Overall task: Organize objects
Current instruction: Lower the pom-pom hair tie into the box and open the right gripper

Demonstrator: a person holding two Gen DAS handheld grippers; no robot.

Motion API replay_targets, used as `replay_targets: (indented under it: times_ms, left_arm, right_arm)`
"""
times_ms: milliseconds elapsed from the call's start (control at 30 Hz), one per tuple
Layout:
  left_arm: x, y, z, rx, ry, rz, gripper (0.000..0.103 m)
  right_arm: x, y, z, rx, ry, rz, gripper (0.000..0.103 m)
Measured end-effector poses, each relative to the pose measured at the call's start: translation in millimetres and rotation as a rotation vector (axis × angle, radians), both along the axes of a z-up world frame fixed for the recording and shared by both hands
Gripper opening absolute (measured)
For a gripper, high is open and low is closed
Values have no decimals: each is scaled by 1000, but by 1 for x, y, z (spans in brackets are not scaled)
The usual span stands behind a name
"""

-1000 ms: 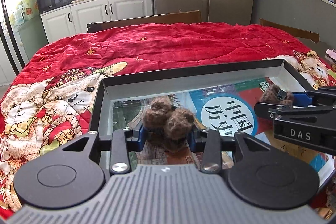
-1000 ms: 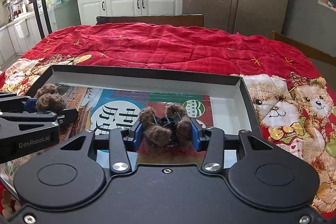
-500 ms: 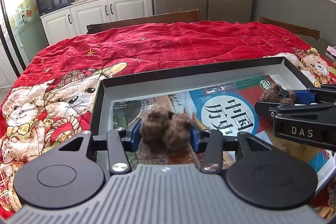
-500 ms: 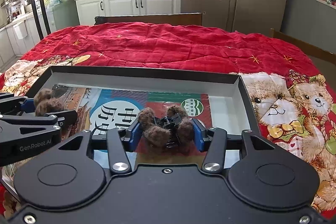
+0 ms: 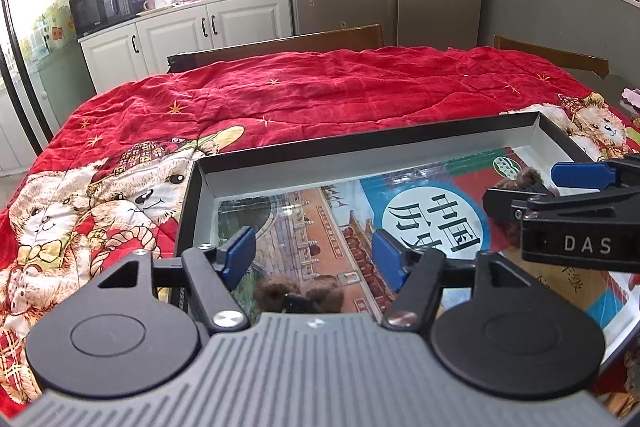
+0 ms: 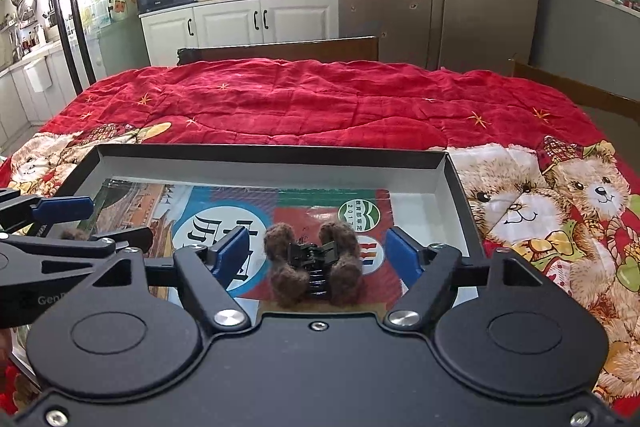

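Release step: left gripper [image 5: 314, 259] and right gripper [image 6: 318, 253] fingers both spread, 2 fuzzy brown clips [image 6: 316, 263] lying in tray [image 6: 256, 169]. Next: lift clear.

We see only the top of the left fuzzy clip [image 5: 299, 295]; the left gripper's body [image 5: 316, 367] hides the rest. The right gripper [image 5: 560, 199] covers most of the right fuzzy clip [image 5: 527, 178] in the left wrist view. The tray's [image 5: 360, 157] near edge lies behind both gripper bodies. The quilt [image 6: 320, 99] hides the table. The book's [image 6: 224, 223] small print is too fine for us to read.
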State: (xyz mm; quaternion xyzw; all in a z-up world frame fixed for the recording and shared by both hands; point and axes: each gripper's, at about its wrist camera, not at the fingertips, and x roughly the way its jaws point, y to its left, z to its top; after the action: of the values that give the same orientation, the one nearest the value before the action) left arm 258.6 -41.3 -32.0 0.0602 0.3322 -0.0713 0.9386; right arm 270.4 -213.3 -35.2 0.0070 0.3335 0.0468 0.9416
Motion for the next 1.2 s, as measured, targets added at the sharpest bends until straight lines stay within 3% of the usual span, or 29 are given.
replay_targets:
  times_ms: [567,1200]
  left_arm:
    - [-11,3,8,-15,-43,9,86]
    - [-61,4,46,8,-139,1,96]
  right_arm:
    - [-14,-6,16,41,-74,-16,76]
    - [-65,-13,54,41,-127,14,76]
